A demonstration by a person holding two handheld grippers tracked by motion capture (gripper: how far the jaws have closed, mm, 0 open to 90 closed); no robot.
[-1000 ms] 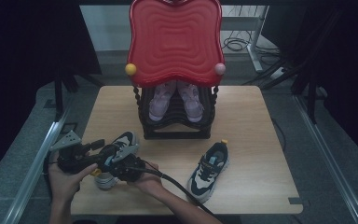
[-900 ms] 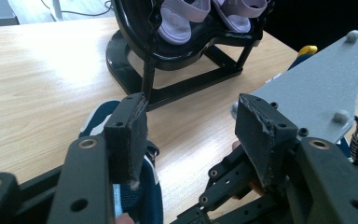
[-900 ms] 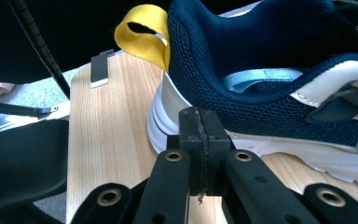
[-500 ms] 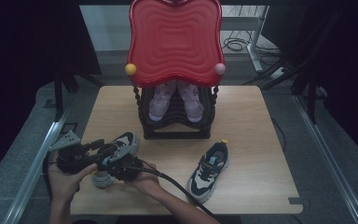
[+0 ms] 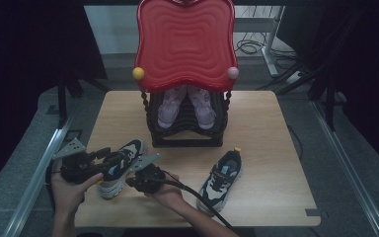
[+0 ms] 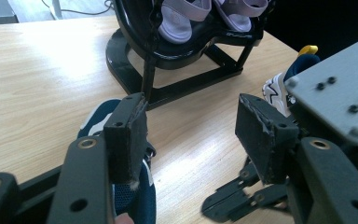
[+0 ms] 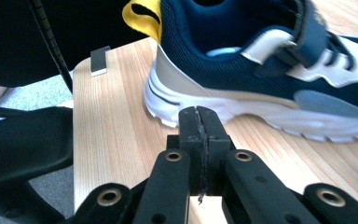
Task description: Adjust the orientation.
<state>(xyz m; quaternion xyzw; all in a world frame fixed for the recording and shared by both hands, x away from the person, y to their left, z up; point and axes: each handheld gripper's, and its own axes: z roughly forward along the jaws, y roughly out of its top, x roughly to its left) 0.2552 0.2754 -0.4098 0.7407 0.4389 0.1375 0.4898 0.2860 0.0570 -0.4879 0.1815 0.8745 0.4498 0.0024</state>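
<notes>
A black shoe rack (image 5: 185, 133) with a red wavy top (image 5: 185, 44) stands at the back of the wooden counter (image 5: 266, 118), and a pair of lilac sandals (image 5: 185, 104) already sits on its shelf. Two navy-and-white sneakers are not yet racked: one (image 5: 121, 165) lies at the front left of the counter between the two hands, the other (image 5: 223, 177) lies well apart at the front right. The left tongs (image 6: 189, 135) stand apart, poised over the near sneaker's toe. The right tongs (image 7: 199, 135) are pressed together on nothing, resting just beside that sneaker's heel. So the work looks partly done, and I judge both sneakers remain to be lifted onto the rack.
</notes>
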